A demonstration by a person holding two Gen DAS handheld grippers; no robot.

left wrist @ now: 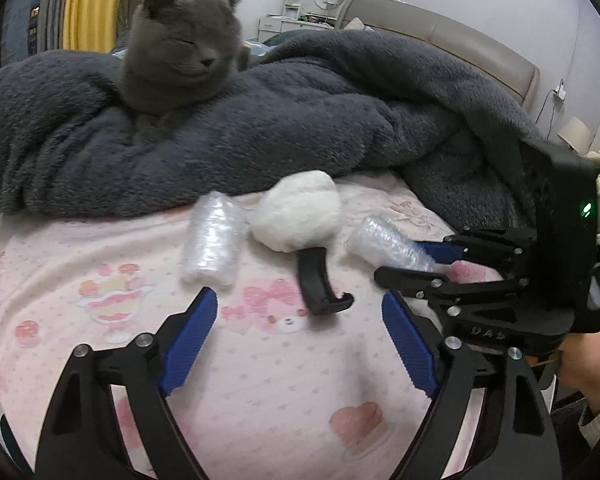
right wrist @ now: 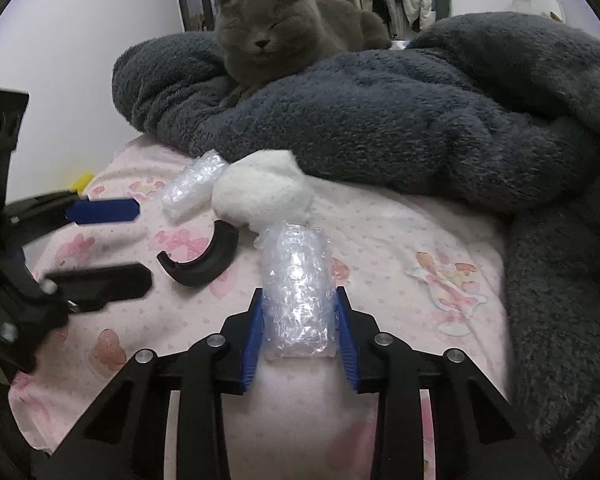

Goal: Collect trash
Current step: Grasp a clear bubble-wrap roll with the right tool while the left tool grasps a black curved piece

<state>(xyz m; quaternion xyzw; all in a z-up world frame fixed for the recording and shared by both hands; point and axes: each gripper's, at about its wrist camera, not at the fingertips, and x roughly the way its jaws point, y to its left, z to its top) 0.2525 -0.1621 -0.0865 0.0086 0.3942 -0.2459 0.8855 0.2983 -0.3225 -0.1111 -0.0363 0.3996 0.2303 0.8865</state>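
Right gripper [right wrist: 298, 334]: we see its blue pads clamped on a bubble-wrap roll [right wrist: 296, 292] at lower centre, resting on the pink sheet [right wrist: 400, 248]. Left gripper [left wrist: 300, 332] stands spread above the sheet, holding nothing. A second bubble-wrap roll [left wrist: 212, 246], white wad [left wrist: 296, 216] and black curved clip [left wrist: 320, 284] lie centre frame; no container shows.

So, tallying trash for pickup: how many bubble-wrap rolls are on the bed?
2. One roll lies between the right gripper pads; the other lies left of the white wad. The blanket may hide more.
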